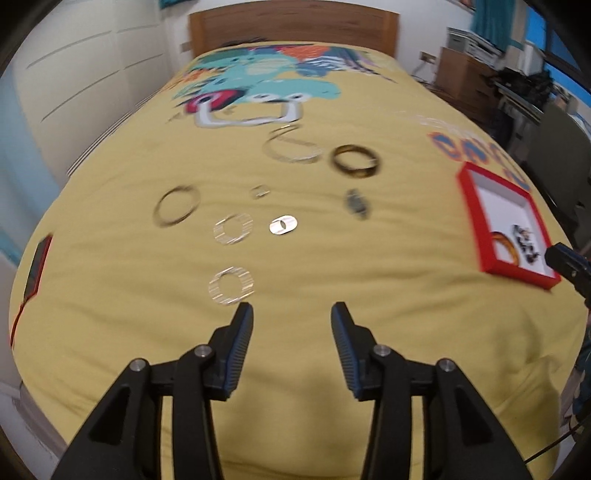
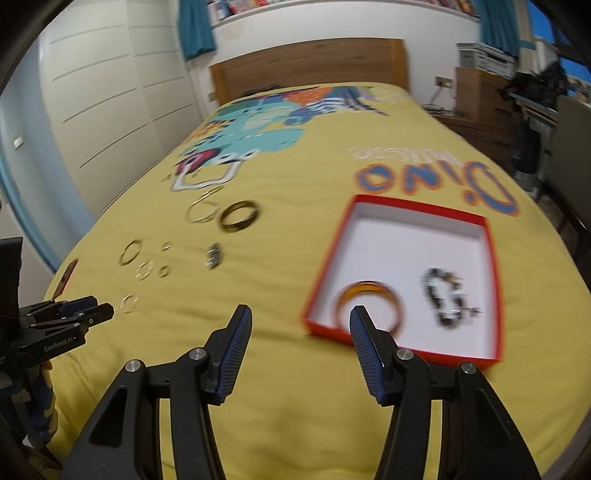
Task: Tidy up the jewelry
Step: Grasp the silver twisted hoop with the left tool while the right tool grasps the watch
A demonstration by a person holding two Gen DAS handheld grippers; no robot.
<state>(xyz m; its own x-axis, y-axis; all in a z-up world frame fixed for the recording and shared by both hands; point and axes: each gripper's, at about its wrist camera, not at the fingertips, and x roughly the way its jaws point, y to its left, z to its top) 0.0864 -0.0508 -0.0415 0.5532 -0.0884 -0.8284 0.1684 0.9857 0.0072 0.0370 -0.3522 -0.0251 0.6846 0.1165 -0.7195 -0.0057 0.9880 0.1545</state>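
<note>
Bedroom, bed with yellow dinosaur-print cover (image 1: pixel 295 332) and wooden headboard (image 1: pixel 291 26). Red box (image 2: pixel 402 206) (white inside) on the cover: holds one orange bangle (image 2: pixel 369 295) and one dark beaded bracelet (image 2: pixel 447 299). Loose on the cover, well apart from the box: gold band (image 1: pixel 356 160), thin hoops (image 1: pixel 176 205), flat silvery rings (image 1: pixel 232 286). Left tool (image 1: pixel 291 314): jaws apart, nothing between them. Right tool (image 2: pixel 301 317): jaws apart, empty, near the box's front edge.

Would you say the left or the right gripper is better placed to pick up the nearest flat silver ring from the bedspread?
Left, probably. The left gripper is open and empty with the flat silver ring just beyond its fingertip, while the right gripper is over by the red box.
</note>
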